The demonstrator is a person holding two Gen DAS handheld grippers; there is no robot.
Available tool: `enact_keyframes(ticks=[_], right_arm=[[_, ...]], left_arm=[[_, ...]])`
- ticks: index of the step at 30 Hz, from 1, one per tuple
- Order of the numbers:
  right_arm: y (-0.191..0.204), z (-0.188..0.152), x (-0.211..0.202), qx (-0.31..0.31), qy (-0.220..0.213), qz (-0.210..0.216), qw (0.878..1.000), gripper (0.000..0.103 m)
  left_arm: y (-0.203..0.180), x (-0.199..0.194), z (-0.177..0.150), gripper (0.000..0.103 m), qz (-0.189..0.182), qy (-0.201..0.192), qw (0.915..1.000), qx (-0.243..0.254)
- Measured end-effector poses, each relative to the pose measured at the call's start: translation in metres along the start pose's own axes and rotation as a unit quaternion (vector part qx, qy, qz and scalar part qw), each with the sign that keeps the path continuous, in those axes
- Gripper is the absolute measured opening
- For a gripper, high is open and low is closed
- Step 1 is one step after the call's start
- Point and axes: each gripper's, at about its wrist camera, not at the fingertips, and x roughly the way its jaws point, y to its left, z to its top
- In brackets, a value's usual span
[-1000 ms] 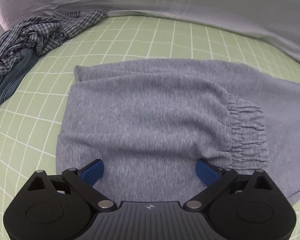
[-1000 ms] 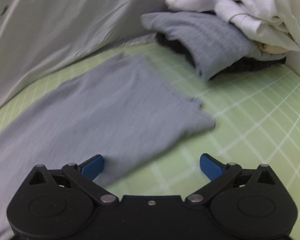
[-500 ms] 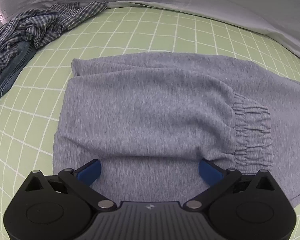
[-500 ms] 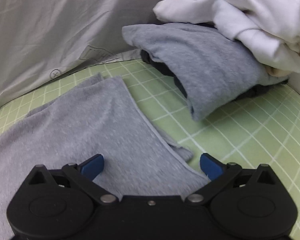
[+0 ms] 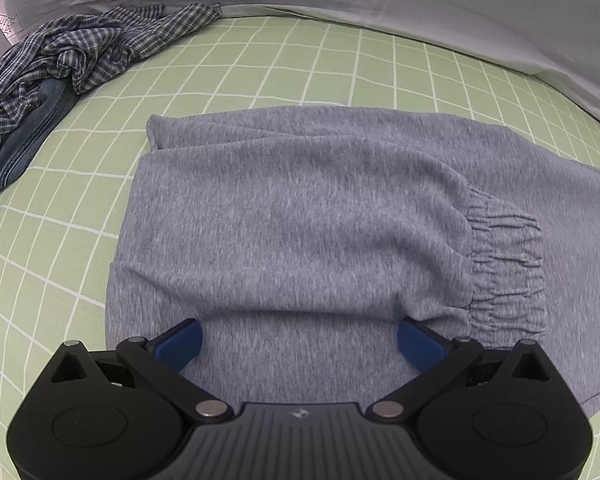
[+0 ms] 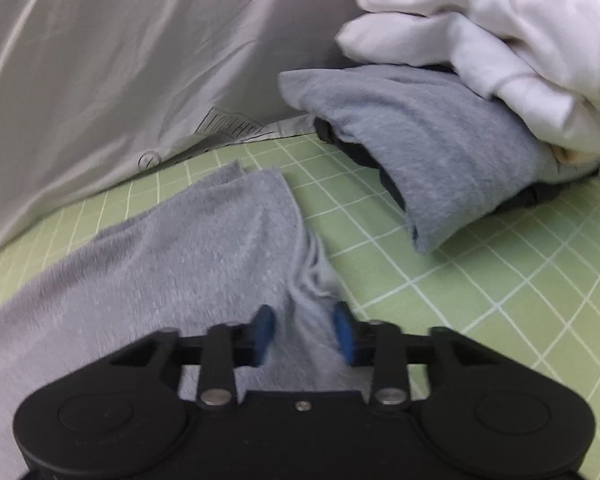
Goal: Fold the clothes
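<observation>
Grey sweatpants [image 5: 300, 220] lie on the green grid mat, the waist part folded over with its elastic band [image 5: 508, 268] at the right. My left gripper [image 5: 298, 340] is open and rests low over the near edge of the folded part, holding nothing. In the right wrist view the pants' leg [image 6: 188, 248] stretches away to the left. My right gripper [image 6: 304, 332] has its jaws closed in on the bunched leg hem [image 6: 312, 280], with cloth between the blue pads.
A checked shirt over jeans [image 5: 60, 64] lies at the far left. A pile of grey, white and red clothes [image 6: 460, 92] sits at the far right. A grey sheet [image 6: 120, 60] rises behind the green grid mat [image 6: 500, 280].
My right gripper moved forward onto the leg hem and closed on it; it was wide open before. My left gripper stayed open and shifted slightly over the folded part.
</observation>
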Motion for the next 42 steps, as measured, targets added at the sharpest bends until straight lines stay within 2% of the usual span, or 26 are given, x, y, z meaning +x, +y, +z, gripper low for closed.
enact_keyframes(ticks=[2, 7, 9, 15, 19, 24, 28, 34, 39, 42], right_arm=[[-0.009, 0.002, 0.001, 0.032, 0.005, 0.016, 0.999, 0.012], [-0.012, 0.003, 0.001, 0.114, 0.019, 0.082, 0.990, 0.011], [-0.001, 0.002, -0.001, 0.120, 0.022, 0.110, 0.986, 0.011], [0.060, -0.001, -0.009, 0.057, 0.034, 0.161, 0.985, 0.011], [0.116, -0.008, -0.025, -0.025, 0.039, 0.206, 0.977, 0.011], [0.173, -0.033, -0.055, -0.107, 0.057, 0.276, 0.953, 0.011], [0.203, -0.065, -0.070, -0.139, 0.096, 0.318, 0.933, 0.010], [0.219, -0.108, -0.093, -0.190, 0.146, 0.335, 0.911, 0.009], [0.222, -0.109, -0.101, -0.218, 0.140, 0.306, 0.916, 0.015], [0.229, -0.095, -0.106, -0.211, 0.114, 0.304, 0.922, 0.031]], left_arm=[[0.001, 0.000, -0.001, 0.103, -0.002, -0.002, 1.0000, 0.000], [0.001, 0.001, 0.000, 0.103, -0.002, 0.005, 1.0000, -0.003], [0.001, 0.002, 0.002, 0.103, -0.002, 0.011, 0.9999, -0.004], [0.002, 0.001, 0.001, 0.103, -0.003, 0.006, 1.0000, -0.004], [0.002, 0.000, -0.002, 0.103, -0.003, -0.005, 1.0000, -0.005], [0.001, 0.001, -0.005, 0.103, -0.004, -0.012, 0.9999, -0.004], [0.001, 0.002, -0.009, 0.103, -0.005, -0.019, 0.9998, -0.005], [0.001, 0.003, -0.012, 0.103, -0.006, -0.027, 0.9996, -0.004], [0.000, 0.002, -0.014, 0.103, -0.006, -0.034, 0.9994, -0.004], [0.001, 0.002, -0.014, 0.103, -0.006, -0.037, 0.9993, -0.003]])
